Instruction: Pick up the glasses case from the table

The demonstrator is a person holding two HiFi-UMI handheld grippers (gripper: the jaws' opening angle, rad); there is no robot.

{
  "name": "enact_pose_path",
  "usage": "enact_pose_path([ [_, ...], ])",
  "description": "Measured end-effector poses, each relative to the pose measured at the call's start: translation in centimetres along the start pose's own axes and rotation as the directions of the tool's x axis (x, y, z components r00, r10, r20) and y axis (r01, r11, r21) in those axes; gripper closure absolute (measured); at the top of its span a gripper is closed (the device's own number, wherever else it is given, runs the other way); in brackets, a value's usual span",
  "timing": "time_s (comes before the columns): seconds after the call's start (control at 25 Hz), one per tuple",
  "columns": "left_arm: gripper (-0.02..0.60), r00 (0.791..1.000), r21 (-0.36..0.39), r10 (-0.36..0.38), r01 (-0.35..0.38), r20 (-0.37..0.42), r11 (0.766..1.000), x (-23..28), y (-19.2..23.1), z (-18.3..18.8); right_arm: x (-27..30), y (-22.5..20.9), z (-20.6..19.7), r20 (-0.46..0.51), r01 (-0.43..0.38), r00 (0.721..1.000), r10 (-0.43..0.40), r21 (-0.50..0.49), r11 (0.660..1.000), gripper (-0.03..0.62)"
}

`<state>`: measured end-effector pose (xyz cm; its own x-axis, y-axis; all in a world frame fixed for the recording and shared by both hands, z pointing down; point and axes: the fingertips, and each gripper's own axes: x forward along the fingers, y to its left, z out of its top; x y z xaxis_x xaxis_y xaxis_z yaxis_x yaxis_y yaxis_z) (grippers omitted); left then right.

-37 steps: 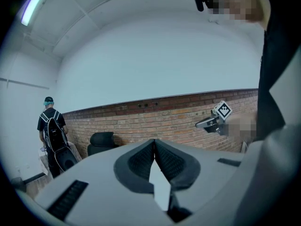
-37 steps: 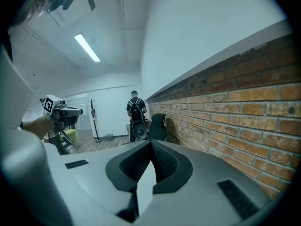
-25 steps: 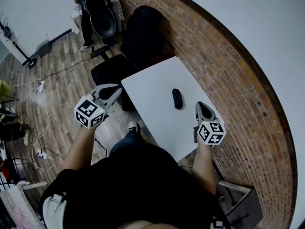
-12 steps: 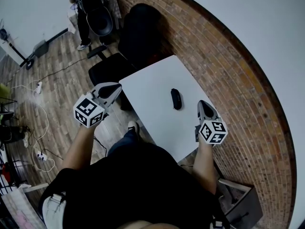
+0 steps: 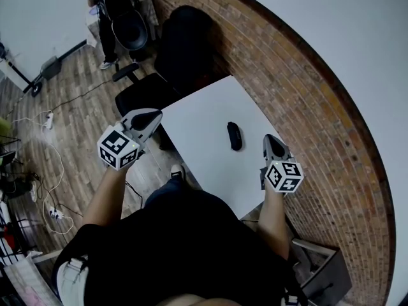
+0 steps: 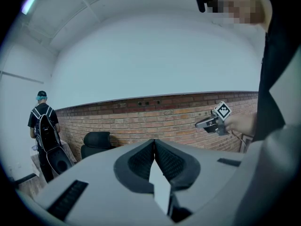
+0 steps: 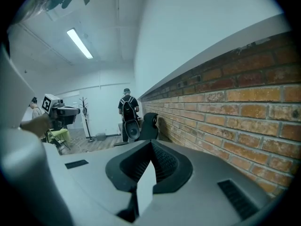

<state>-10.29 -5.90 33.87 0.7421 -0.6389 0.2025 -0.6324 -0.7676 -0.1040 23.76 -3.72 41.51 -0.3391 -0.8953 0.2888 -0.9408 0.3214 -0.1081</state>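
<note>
The black glasses case [image 5: 234, 136] lies on the white table [image 5: 204, 116], a little right of its middle. My right gripper [image 5: 271, 140] hovers over the table's right edge, just right of the case and apart from it. Its jaws are shut with nothing between them [image 7: 151, 142]. My left gripper [image 5: 151, 116] hangs off the table's left side near the far left corner, also shut and empty [image 6: 154, 142]. Neither gripper view shows the case. Each gripper shows in the other's view: the right gripper [image 6: 214, 121] and the left gripper [image 7: 59, 108].
A brick wall [image 5: 299, 88] runs along the table's far and right sides. Black office chairs [image 5: 185, 40] stand beyond the far corner. A person with a backpack [image 5: 118, 8] stands further back. Cables and power strips [image 5: 48, 120] lie on the wooden floor at left.
Both grippers have edged forward a little beside the table, so the right one stands closer alongside the case. Both jaws stay shut.
</note>
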Motion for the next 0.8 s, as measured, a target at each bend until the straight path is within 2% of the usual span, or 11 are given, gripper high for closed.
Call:
enact_pose_path([
  [0.8,0.569,0.998,-0.010,-0.037,0.037,-0.042,0.999,4.5,5.4,-1.4,6.1,-2.3,1.1,-0.021,0.040,0.999,-0.040,0.007,0.999,0.579],
])
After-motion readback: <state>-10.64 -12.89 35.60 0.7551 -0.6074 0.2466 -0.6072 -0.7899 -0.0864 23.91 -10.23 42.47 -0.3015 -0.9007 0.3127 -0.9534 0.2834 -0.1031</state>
